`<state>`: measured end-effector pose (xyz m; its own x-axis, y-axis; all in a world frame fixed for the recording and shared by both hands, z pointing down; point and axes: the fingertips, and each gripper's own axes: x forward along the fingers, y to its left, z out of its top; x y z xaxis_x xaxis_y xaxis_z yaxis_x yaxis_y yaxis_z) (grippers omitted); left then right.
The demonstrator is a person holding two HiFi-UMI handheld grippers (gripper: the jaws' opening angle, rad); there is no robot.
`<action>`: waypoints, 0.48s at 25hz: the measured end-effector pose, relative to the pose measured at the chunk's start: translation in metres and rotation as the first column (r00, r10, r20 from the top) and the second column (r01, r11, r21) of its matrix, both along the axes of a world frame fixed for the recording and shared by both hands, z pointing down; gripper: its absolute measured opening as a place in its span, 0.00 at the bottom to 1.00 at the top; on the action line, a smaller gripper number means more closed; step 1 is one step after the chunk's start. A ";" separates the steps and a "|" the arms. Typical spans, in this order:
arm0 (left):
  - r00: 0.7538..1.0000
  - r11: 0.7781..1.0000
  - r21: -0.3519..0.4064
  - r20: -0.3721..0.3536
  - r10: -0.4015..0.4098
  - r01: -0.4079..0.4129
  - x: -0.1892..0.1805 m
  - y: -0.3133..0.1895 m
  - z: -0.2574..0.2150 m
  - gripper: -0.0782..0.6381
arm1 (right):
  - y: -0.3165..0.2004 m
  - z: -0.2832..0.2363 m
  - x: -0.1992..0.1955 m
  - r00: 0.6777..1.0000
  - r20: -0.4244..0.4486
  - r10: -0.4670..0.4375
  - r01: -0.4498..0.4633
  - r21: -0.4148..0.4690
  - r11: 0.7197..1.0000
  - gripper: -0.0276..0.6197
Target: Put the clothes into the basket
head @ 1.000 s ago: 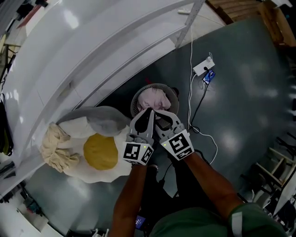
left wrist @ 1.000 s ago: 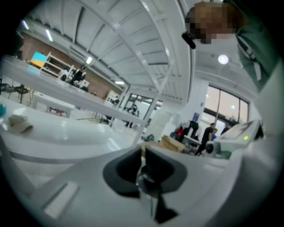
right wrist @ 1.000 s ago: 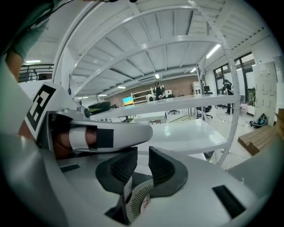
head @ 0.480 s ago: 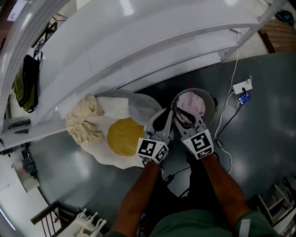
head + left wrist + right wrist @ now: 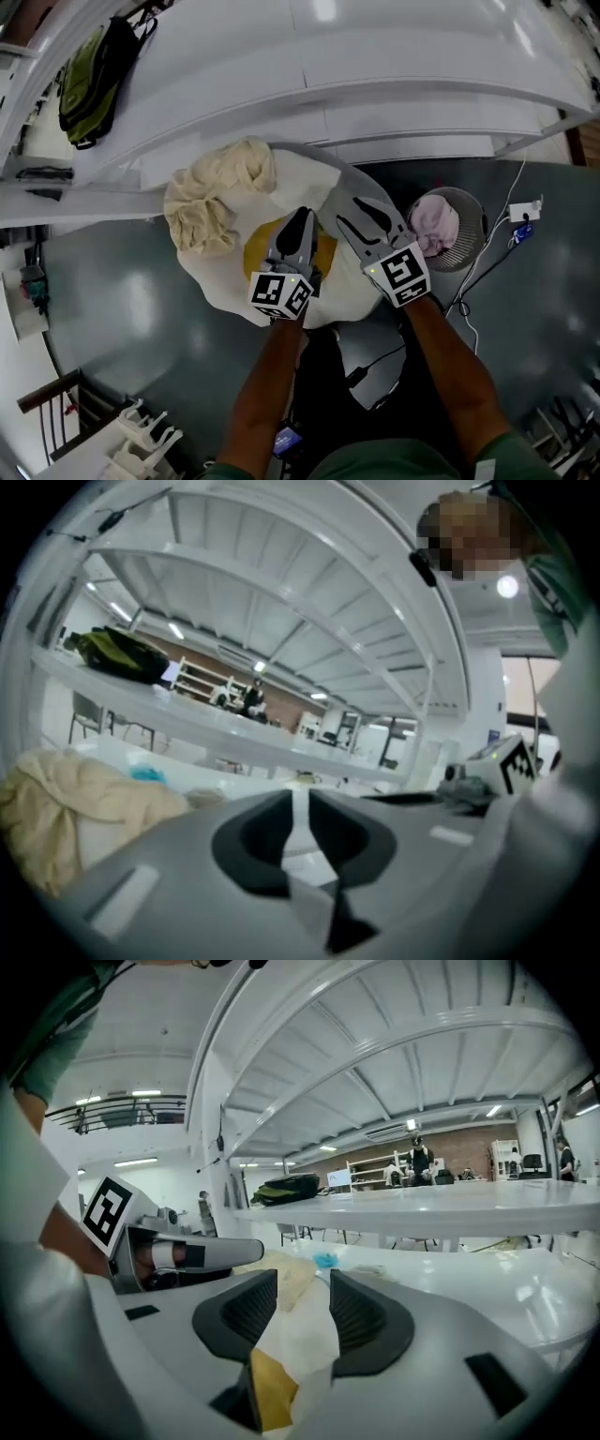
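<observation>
The clothes (image 5: 225, 281) lie in a heap on the floor (image 5: 112, 309), just beside the basket (image 5: 466, 255) and outside it. The heap is a white cloth with a yellow patch (image 5: 257, 259), a cream cloth (image 5: 211, 197) bunched at its left end, and a grey cloth (image 5: 349, 187) at its far right edge. A pink cloth (image 5: 433, 225) already sits inside the round basket.

The left gripper (image 5: 300, 214) hangs over the yellow patch. Its jaws are nearly together with only a thin slit between them; they have just been opening a little, and nothing is in the slit. The right gripper (image 5: 361, 214) hangs over the white and grey cloth, between the left gripper and the basket. Its jaws stand well apart and have just been opening. White cloth and a bit of the yellow show in the gap, but the pads do not press on them.

Beyond the heap runs a white table (image 5: 375, 84), with a green backpack (image 5: 94, 66) on it at the far left. A white cable (image 5: 487, 262) trails on the floor past the basket.
</observation>
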<state>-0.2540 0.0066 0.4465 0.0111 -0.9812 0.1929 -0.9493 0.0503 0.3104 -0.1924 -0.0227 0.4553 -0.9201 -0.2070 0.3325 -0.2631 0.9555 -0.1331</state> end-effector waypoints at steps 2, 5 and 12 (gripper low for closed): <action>0.998 0.999 -0.006 0.025 -0.053 0.053 -0.053 0.029 0.004 0.16 | 0.023 0.002 -0.043 0.999 0.004 -0.032 0.032 0.007 0.999 0.29; 0.989 0.990 -0.013 0.053 -0.140 0.141 -0.134 0.073 0.012 0.19 | 0.059 0.009 -0.111 0.996 0.009 -0.092 0.092 0.018 0.996 0.32; 0.962 0.968 -0.053 0.139 -0.236 0.246 -0.285 0.142 0.054 0.26 | 0.116 0.049 -0.259 0.978 -0.015 -0.210 0.210 0.050 0.976 0.37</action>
